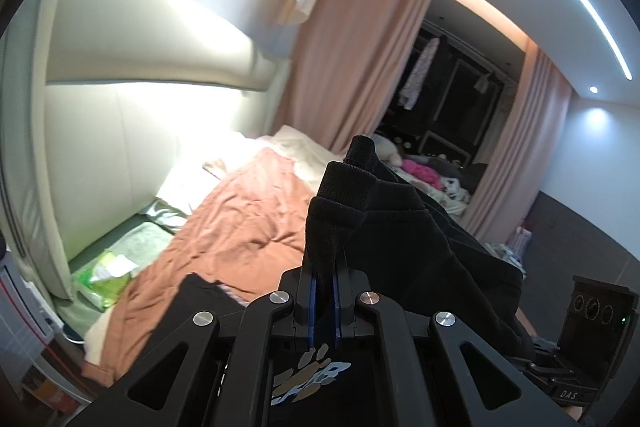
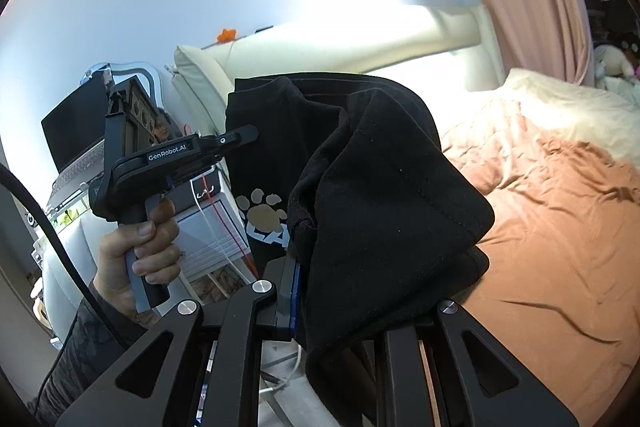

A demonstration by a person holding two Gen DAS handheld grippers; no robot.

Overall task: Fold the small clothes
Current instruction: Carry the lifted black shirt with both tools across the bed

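Observation:
A small black garment [image 1: 400, 227] with a paw-print logo [image 1: 308, 375] hangs in the air between both grippers, above the bed. My left gripper [image 1: 325, 287] is shut on a ribbed black edge of it. In the right wrist view the same black garment [image 2: 380, 207] drapes over my right gripper [image 2: 308, 291], which is shut on a fold; only its left finger [image 2: 286, 291] shows, the other is hidden by cloth. The left gripper [image 2: 248, 135], held by a hand [image 2: 136, 251], pinches the garment's far edge, with the paw print [image 2: 262, 213] facing the camera.
Below lies a bed with a rumpled orange blanket [image 1: 240, 219] and a cream padded headboard [image 1: 140, 107]. A green packet [image 1: 106, 279] sits at the bed's left edge. Pink curtains [image 1: 352, 59] and piled clothes [image 1: 432, 175] stand beyond. A laptop [image 2: 74, 135] sits on a bedside stand.

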